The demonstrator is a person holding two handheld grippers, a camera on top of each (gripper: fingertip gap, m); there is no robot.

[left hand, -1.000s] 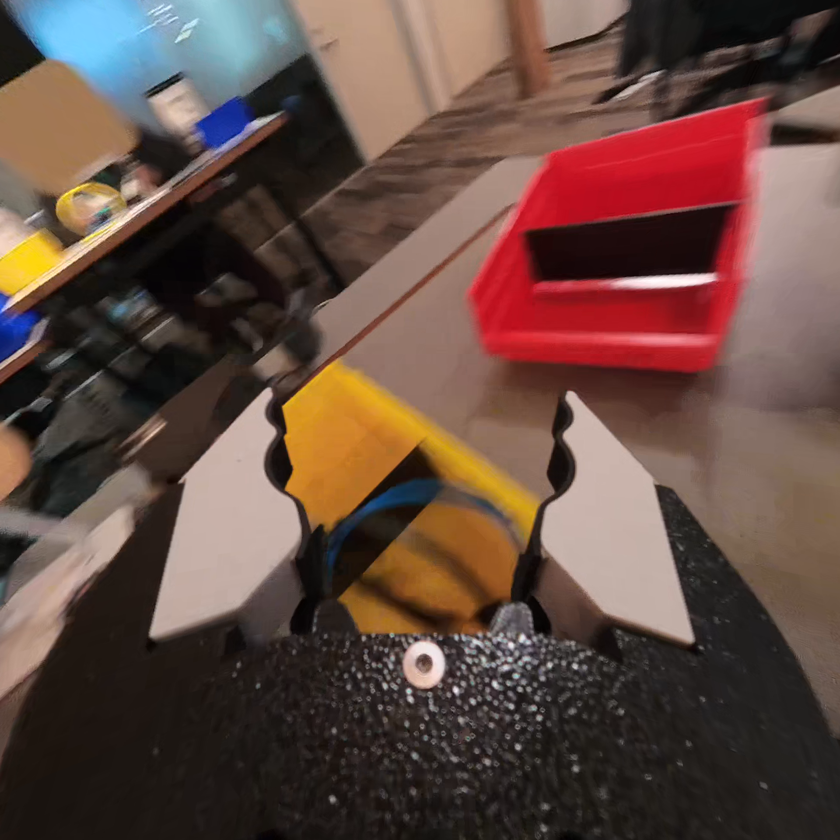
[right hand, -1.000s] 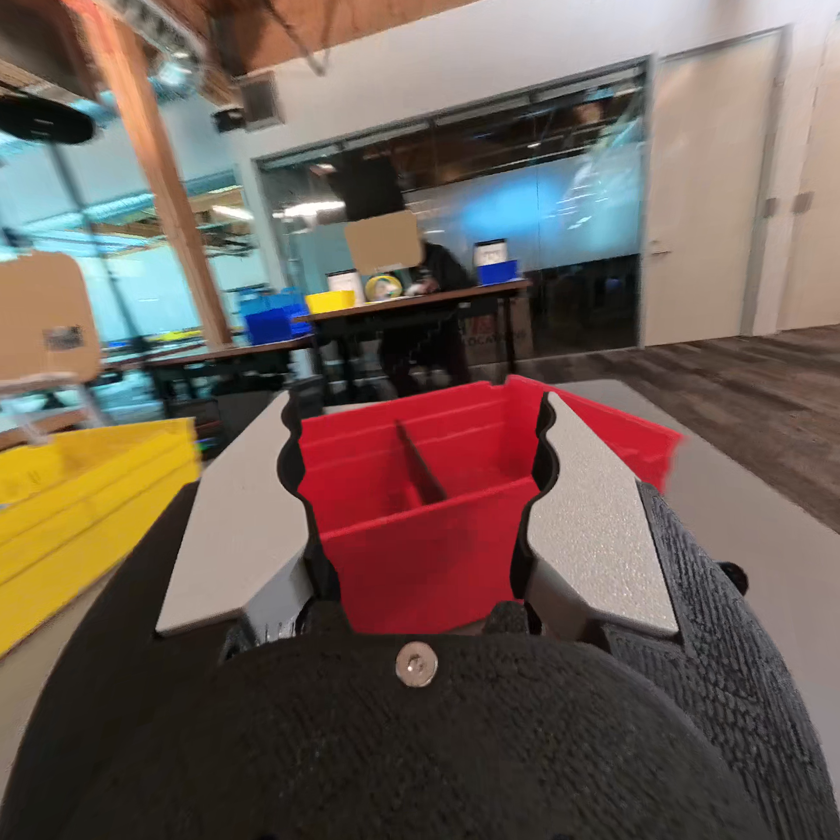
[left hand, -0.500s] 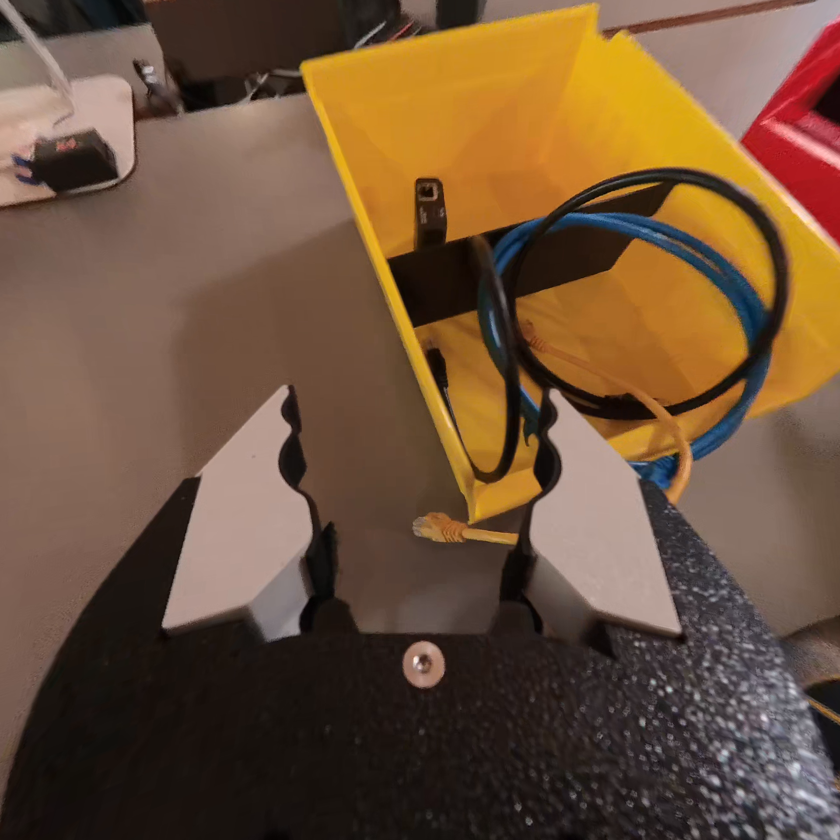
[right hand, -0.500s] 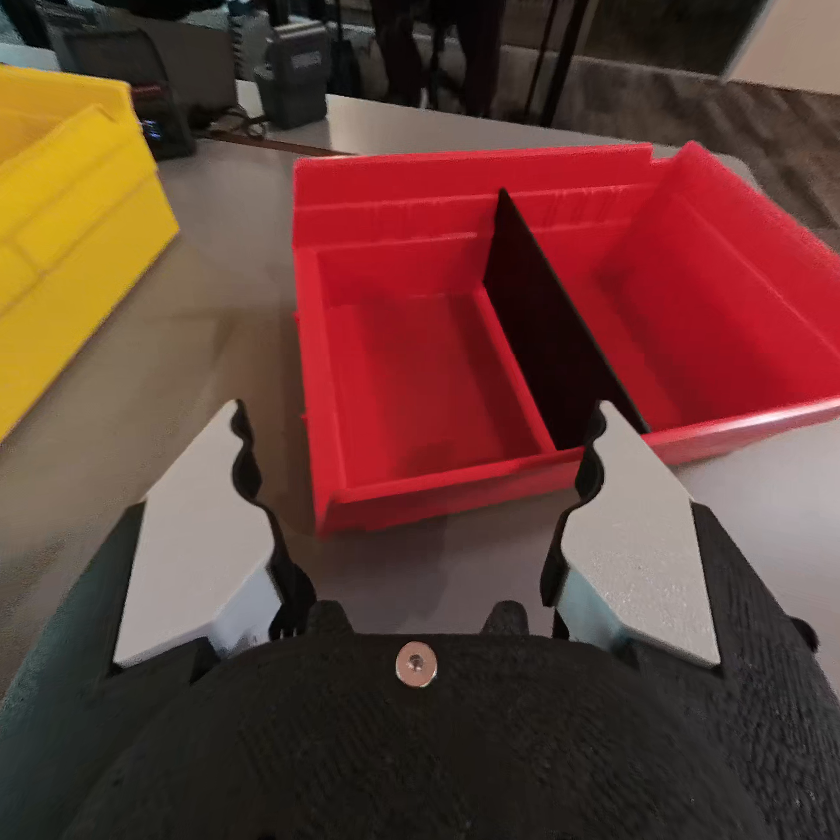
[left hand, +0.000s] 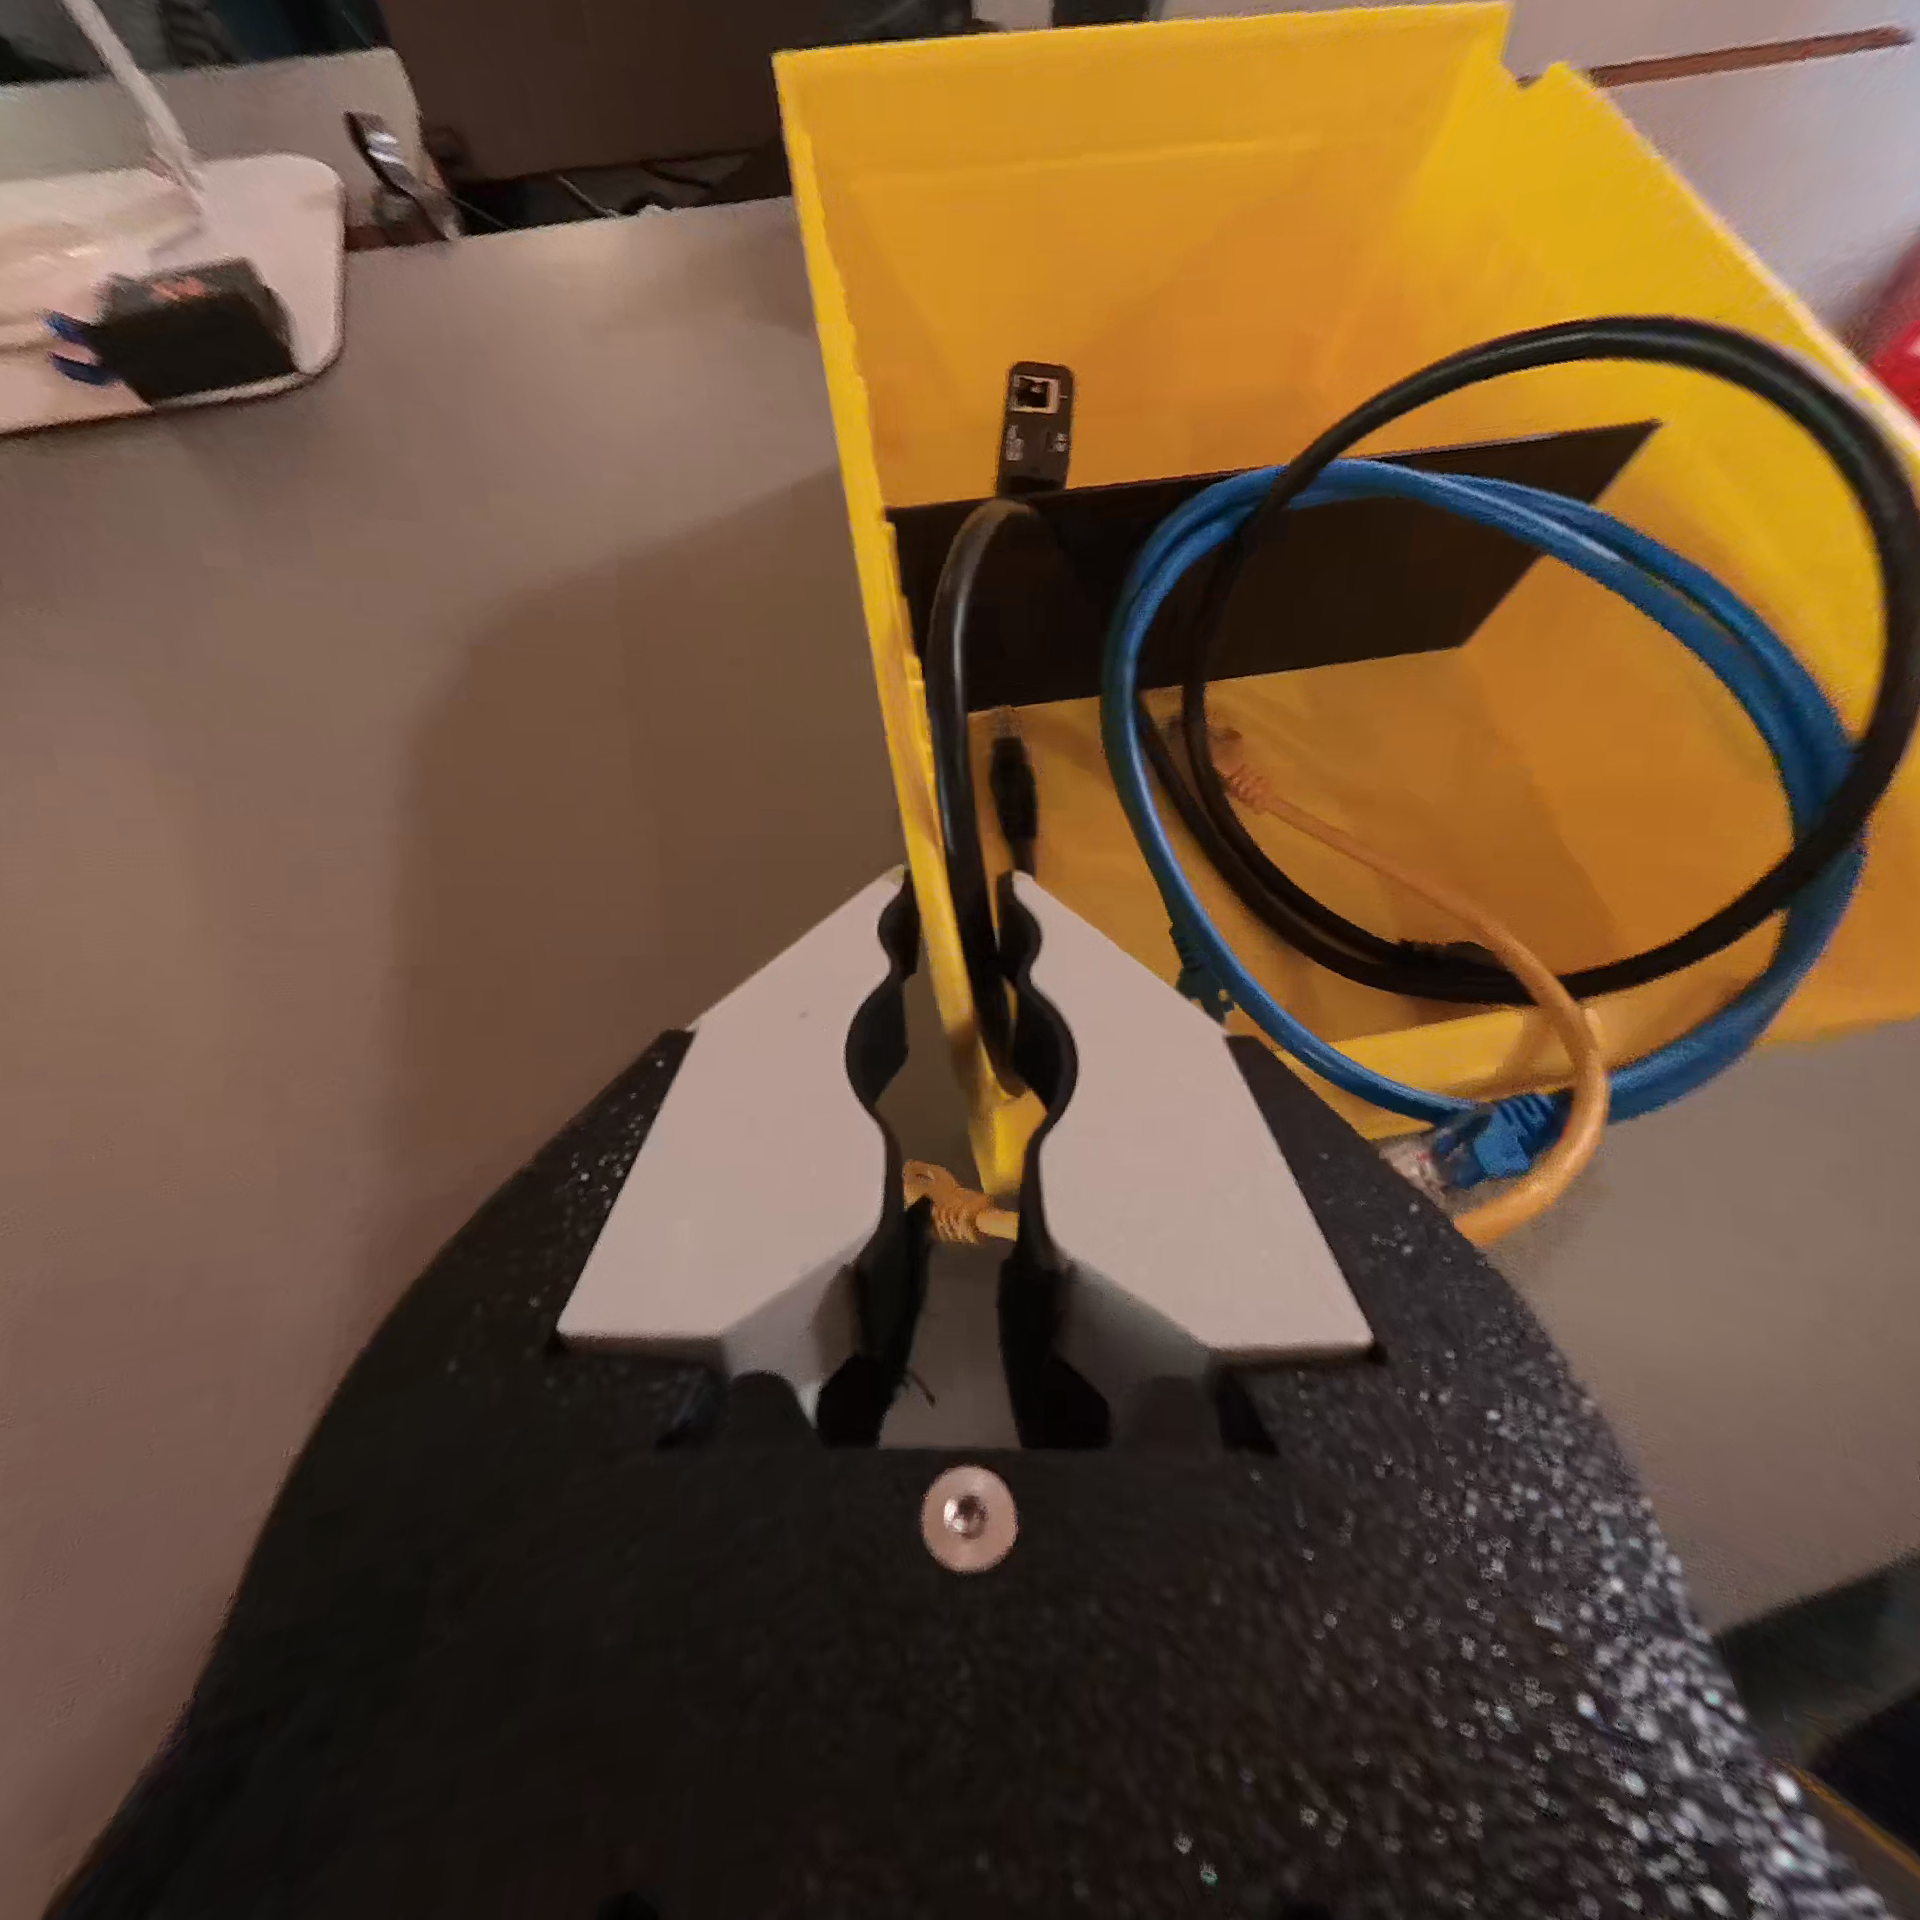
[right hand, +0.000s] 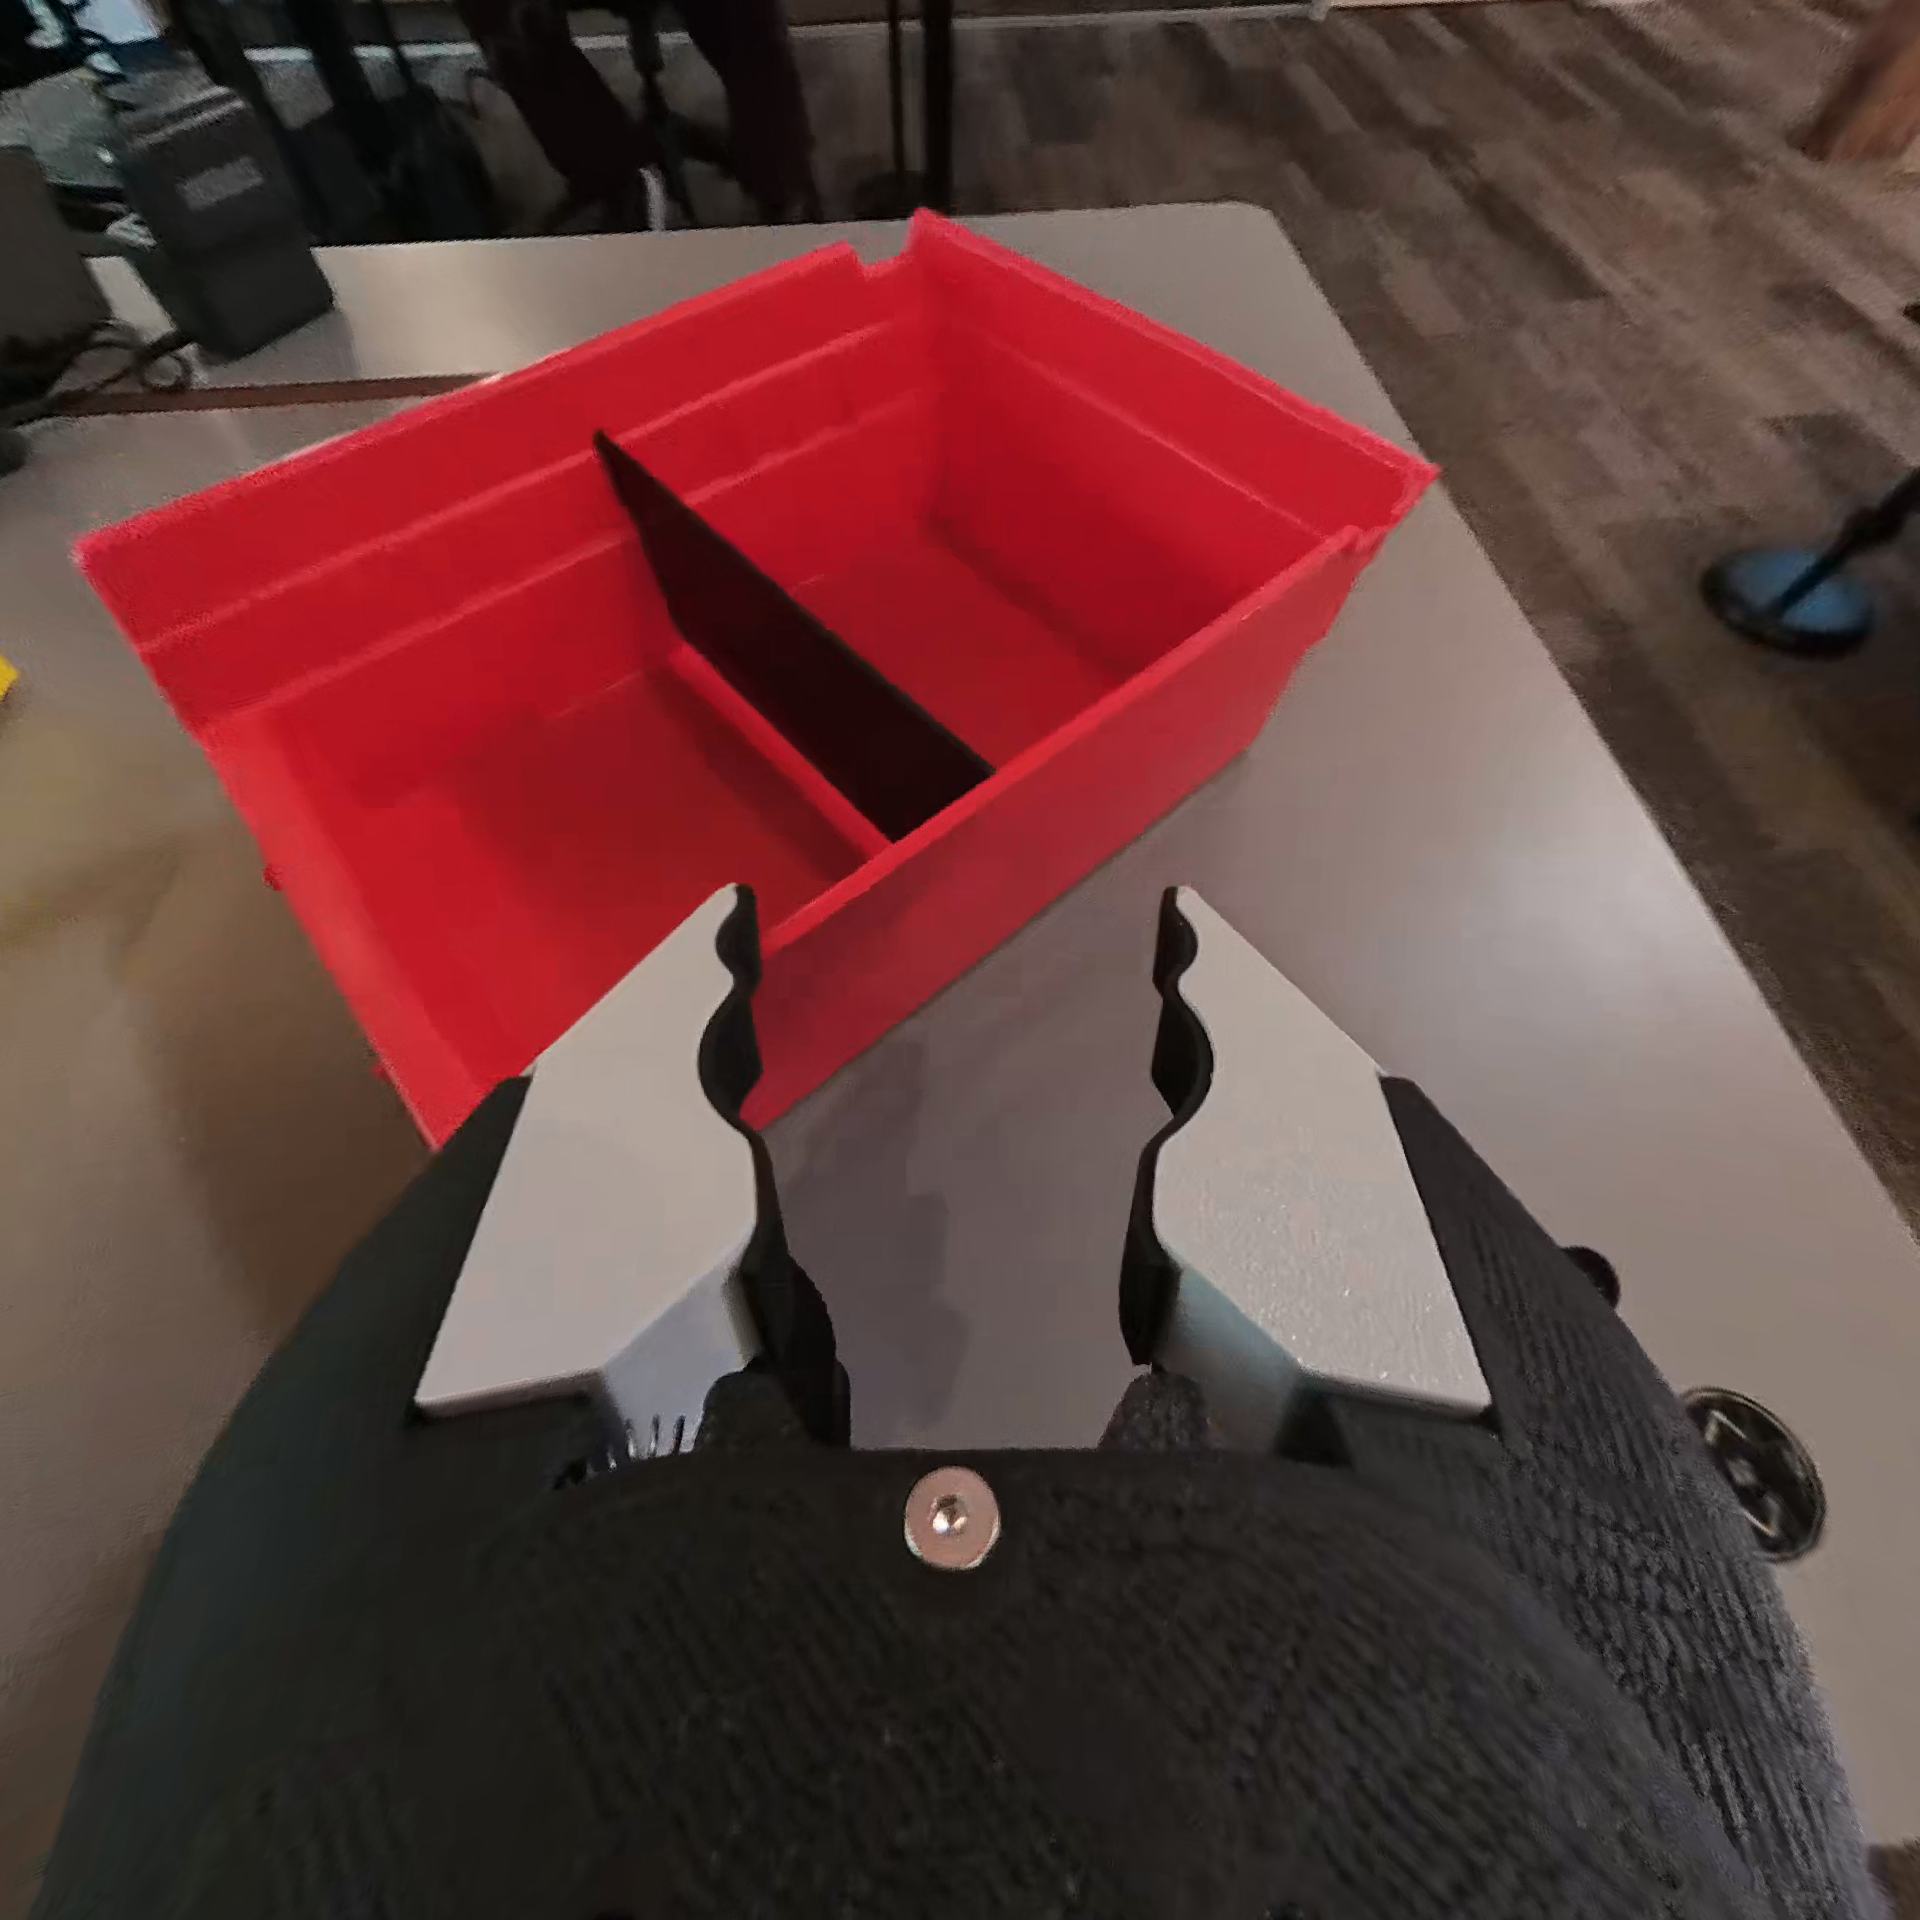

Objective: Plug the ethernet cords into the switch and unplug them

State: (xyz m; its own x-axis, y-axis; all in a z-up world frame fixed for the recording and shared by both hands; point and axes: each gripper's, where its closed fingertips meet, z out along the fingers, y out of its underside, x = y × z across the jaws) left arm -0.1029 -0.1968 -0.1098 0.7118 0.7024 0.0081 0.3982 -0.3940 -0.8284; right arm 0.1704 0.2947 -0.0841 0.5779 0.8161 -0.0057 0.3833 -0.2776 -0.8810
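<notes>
A yellow bin with a black divider stands on the table. A small black device with a port leans in its far compartment. Coiled black, blue and orange cords fill the near compartment and spill over its front. An orange plug lies on the table by the bin's near-left corner. My left gripper is closed onto that corner, with the bin wall and the black cord between its jaws. My right gripper is open and empty, above the table in front of a red bin.
The red bin has a black divider and both compartments are bare. A white base with a small black object sits at the far left. The grey table ends at the right, with floor beyond. Black equipment stands behind. Some 55 centimetres of space lies between my two pairs of fingers.
My left gripper tipped down from the room to the yellow bin, moved in and closed on its near-left corner. My right gripper tipped down over the red bin and narrowed a little, staying open.
</notes>
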